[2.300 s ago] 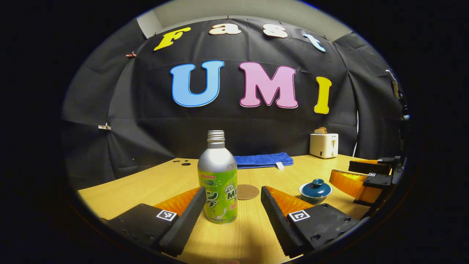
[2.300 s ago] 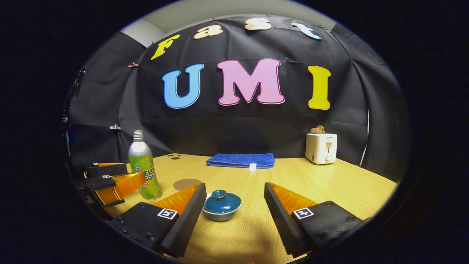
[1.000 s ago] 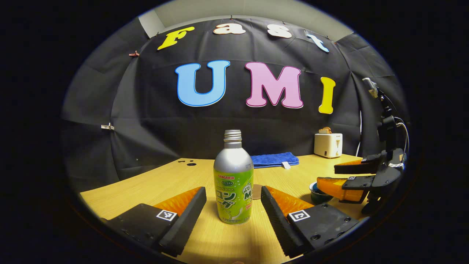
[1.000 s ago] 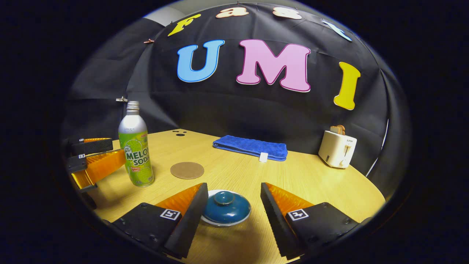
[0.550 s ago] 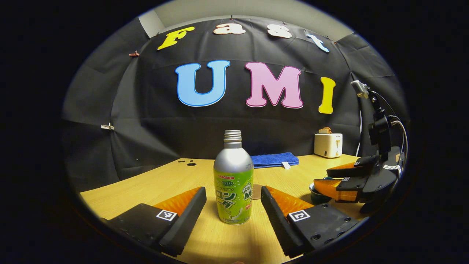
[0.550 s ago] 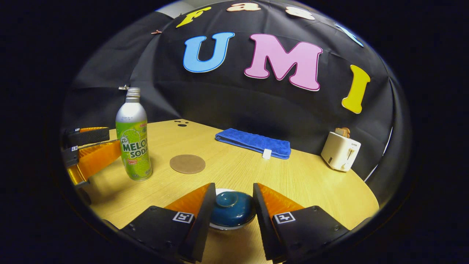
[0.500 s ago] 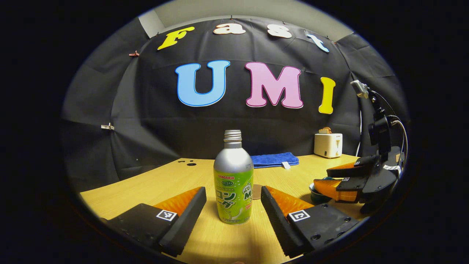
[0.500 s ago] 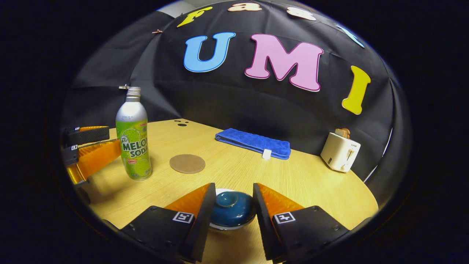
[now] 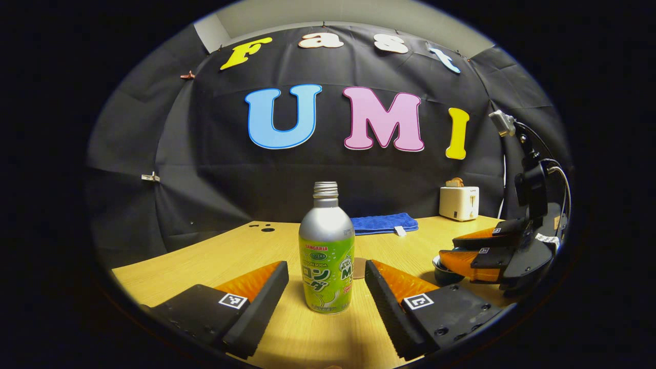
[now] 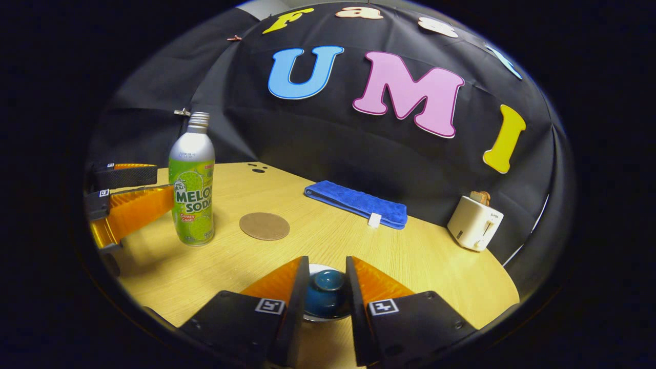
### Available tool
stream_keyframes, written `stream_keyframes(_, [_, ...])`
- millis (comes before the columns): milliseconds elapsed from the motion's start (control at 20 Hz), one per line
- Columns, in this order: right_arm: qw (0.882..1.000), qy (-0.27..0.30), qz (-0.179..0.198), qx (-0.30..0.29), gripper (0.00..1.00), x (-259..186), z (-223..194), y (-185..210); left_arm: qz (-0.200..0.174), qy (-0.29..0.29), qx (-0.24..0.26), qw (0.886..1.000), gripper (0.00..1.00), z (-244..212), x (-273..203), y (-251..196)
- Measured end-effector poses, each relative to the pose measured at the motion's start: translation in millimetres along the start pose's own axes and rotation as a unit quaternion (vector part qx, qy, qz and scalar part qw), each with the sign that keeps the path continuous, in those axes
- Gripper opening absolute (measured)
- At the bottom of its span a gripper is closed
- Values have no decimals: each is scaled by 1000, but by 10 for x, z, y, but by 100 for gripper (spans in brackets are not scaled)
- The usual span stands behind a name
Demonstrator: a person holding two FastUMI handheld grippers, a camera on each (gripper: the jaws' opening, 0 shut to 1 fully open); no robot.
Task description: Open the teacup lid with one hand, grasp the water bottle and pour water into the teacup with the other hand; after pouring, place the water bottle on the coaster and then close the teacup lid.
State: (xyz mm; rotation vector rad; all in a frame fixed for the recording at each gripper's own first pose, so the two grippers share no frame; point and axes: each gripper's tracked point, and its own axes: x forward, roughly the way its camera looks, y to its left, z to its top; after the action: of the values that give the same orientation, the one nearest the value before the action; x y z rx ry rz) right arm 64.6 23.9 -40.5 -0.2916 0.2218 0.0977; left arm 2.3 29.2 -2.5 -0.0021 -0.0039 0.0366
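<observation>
Bottle (image 9: 326,256) stands upright on the tabletop (image 10: 420,256) between the spread fingers of the left hand-held gripper (image 9: 326,302), untouched. Right hand-held gripper (image 10: 323,302) is clenched on the lid (image 10: 328,287) of the teacup (image 9: 442,274). Coaster (image 10: 264,226) lies near the bottle.

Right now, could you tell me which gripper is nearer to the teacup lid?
Right. The right gripper has its fingers closed in on either side of the teacup lid, while the left gripper sits farther off, open around the water bottle.
</observation>
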Motion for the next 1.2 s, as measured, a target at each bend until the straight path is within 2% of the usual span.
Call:
stream_keyframes(100, [1000,-1,-2,5,38,-5,18,-2,0,0,0,1000,95,-3,1,2])
stream_keyframes(200, [1000,-1,1,8,34,-1,21,2,0,1,0,1000,95,-4,3,-1])
stream_keyframes(250, [1000,-2,4,11,38,3,17,5,1,1,0,1000,95,2,3,5])
stream_keyframes(350, [1000,-3,9,21,30,-3,16,-2,8,1,0,1000,95,0,4,26])
stream_keyframes(450, [999,-9,7,40,27,-17,27,-49,11,1,0,1000,95,2,15,27])
stream_keyframes(600, [998,-17,4,52,27,-42,75,-90,13,1,-1,1000,95,-13,39,55])
stream_keyframes(900, [994,-71,-1,80,27,-286,437,-276,4,0,-1,1000,95,7,239,92])
stream_keyframes(1050, [993,-81,-16,83,27,-412,413,-489,-18,-1,1,1000,95,10,379,18])
stream_keyframes(1200, [992,-79,-35,95,27,-478,262,-694,-23,-1,3,1000,95,2,520,25])
